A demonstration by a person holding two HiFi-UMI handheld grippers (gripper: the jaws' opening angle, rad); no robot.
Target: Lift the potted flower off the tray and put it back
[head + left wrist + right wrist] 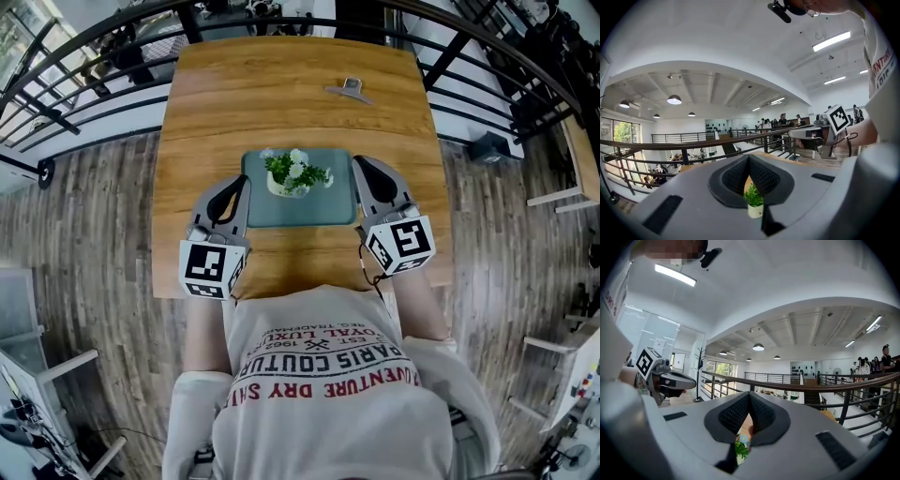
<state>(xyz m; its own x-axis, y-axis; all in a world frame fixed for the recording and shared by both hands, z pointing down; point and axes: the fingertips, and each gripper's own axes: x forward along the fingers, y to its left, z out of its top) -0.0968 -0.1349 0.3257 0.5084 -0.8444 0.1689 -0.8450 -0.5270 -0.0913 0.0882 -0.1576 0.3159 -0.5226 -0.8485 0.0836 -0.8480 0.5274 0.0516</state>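
Head view: the potted flower (295, 174) stands upright on the grey-green tray (319, 214), in the upper middle of the tray, at the centre of the frame; the tray lies flat on the wooden table (281, 84); a small metal clip (349, 89) lies well apart near the top of the frame, right of centre.

Left gripper (241, 181): placed at the left edge of the tray, tips pointing toward the top of the frame; its own view shows the two pads pressed together with nothing between them; the flower appears only beyond the tips, low in that frame, through the gap under the pads.

Right gripper (360, 162): placed at the right edge of the tray, just beside the flower's level; its jaws are likewise pressed together and pinch nothing; leaves and a pale bloom show past the tips, low in its frame.

Findings on progress: the pot sits on the tray and neither tool touches it. This fits a lift not yet begun; it fits equally a pot already set back, and the frames do not decide between the two. If the lift is outstanding, the whole sequence remains: spread a pair of jaws, close on the pot, raise it clear of the tray, lower it again, release. No spillage or tilt observed.
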